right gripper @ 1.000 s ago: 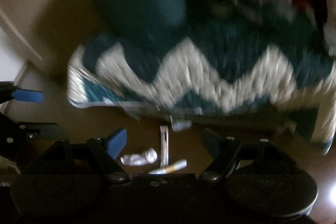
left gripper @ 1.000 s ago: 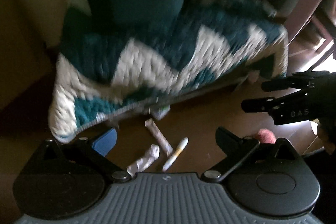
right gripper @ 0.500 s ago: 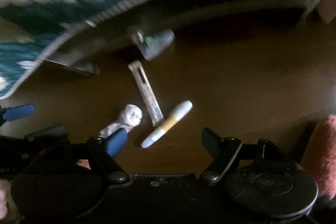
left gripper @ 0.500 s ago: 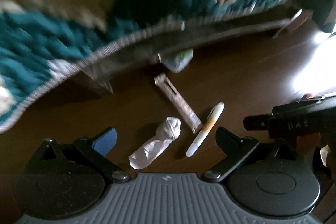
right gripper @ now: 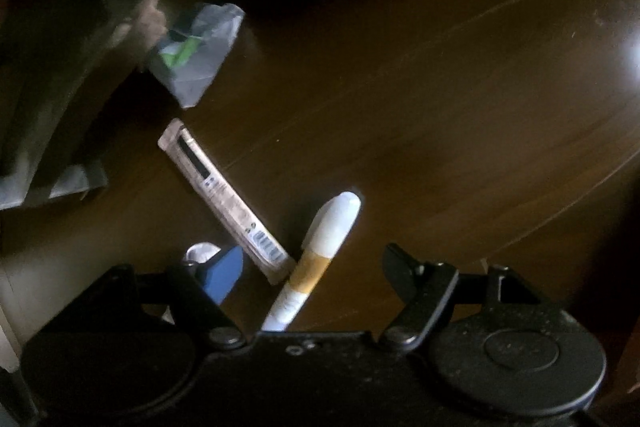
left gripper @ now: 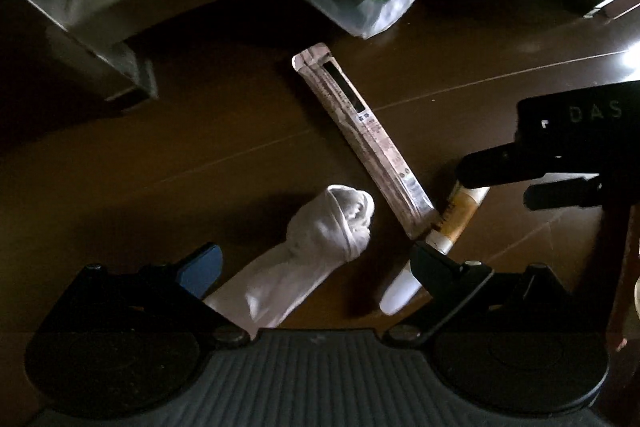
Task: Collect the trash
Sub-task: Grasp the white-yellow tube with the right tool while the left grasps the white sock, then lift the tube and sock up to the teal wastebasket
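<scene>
Four pieces of trash are seen on the dark wooden floor [left gripper: 200, 131]. In the left wrist view a crumpled white tissue [left gripper: 320, 243] lies low at centre, between the fingers of the left gripper [left gripper: 316, 267], whose jaws are spread wide with nothing pressed. A long flat wrapper [left gripper: 360, 139] runs from 12 o'clock towards 4 o'clock of the tissue, its lower end touching a white and yellow pen [left gripper: 448, 223]. A clear plastic bag [left gripper: 372, 3] with green inside lies at 12 o'clock, at the edge of a grey furniture base [left gripper: 100, 27].

In the right wrist view the right gripper [right gripper: 312, 267] is held wide, its jaws having just narrowed slightly, and the pen [right gripper: 320, 259] lies between them untouched. The wrapper [right gripper: 224, 199] is at 10 o'clock of the pen, the bag [right gripper: 196, 55] beyond it.
</scene>
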Available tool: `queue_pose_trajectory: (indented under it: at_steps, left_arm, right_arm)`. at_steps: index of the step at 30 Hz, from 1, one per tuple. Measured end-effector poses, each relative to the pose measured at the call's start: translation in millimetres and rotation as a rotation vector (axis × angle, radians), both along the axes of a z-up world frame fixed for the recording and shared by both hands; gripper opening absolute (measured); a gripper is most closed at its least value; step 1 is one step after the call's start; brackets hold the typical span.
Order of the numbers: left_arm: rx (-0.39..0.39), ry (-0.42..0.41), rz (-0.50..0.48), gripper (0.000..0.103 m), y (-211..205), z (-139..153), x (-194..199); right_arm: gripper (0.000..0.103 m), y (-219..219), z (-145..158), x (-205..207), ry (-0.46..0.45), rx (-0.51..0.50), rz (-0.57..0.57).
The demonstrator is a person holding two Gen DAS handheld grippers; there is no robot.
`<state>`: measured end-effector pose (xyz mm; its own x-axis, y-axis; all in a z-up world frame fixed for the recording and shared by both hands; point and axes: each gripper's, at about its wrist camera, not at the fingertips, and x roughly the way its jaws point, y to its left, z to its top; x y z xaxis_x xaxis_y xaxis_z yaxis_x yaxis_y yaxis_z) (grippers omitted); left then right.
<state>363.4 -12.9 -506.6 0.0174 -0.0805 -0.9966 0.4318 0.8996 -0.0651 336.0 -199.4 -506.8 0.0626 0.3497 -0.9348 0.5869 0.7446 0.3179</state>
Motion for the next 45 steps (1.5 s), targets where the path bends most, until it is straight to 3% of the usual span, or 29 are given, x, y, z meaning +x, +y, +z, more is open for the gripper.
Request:
queue_pose_trajectory:
  at_steps: [1, 3, 7, 11, 14, 16, 18, 19, 27, 32, 37, 45]
  left_arm:
    - [-0.002, 0.001, -0.003, 0.101, 0.0, -5.1, 0.9]
    - [-0.004, 0.005, -0.006, 0.1, -0.3, -12.5, 2.4]
    - [-0.012, 0.018, 0.012, 0.1, 3.2, -24.2, 4.6]
    - [-0.024, 0.037, 0.028, 0.084, 6.6, -33.1, 8.0]
    - [-0.02, 0.026, 0.011, 0.082, 4.2, -33.1, 7.6]
    - [-0.006, 0.011, 0.019, 0.07, 3.9, -30.7, 9.1]
    - [0.016, -0.005, 0.026, 0.038, 3.2, -26.9, 9.6]
    - [0.026, -0.002, 0.027, 0.031, 3.2, -26.1, 10.5]
    - [0.047, 0.014, 0.104, 0.024, 14.3, -3.8, 21.5]
    - [0.038, -0.034, 0.097, 0.024, 10.5, 46.2, 21.8]
    - [-0.001, -0.105, 0.083, 0.024, 5.9, 130.4, 14.8]
    - [-0.067, -0.28, 0.045, 0.024, -11.0, 284.2, -28.7]
  right_arm:
    - [0.072, 2.3, -4.5, 1.4, 0.007, 0.006, -0.008]
    - [0.046, 7.7, -11.3, 5.8, 0.023, 0.004, -0.008]
    - [0.044, 13.8, -21.5, 8.3, 0.051, -0.005, -0.018]
    - [0.025, 13.0, -28.2, 5.3, 0.064, -0.017, -0.023]
    - [0.023, 9.8, -29.3, 0.6, 0.057, -0.02, -0.016]
    - [0.023, 9.5, -29.6, -0.3, 0.047, -0.019, -0.004]
    - [0.022, 10.1, -28.5, 0.3, 0.042, -0.032, 0.016]
    - [0.022, 12.2, -27.5, 1.2, 0.034, -0.039, 0.032]
    - [0.021, 14.1, 16.2, -1.1, -0.076, -0.08, 0.19]
    - [0.021, 10.1, 66.2, -10.1, -0.172, -0.136, 0.239]
    - [0.021, 14.1, 130.2, -20.6, -0.287, -0.194, 0.287]
    - [0.021, -0.9, 282.3, -55.1, -0.52, -0.229, 0.325]
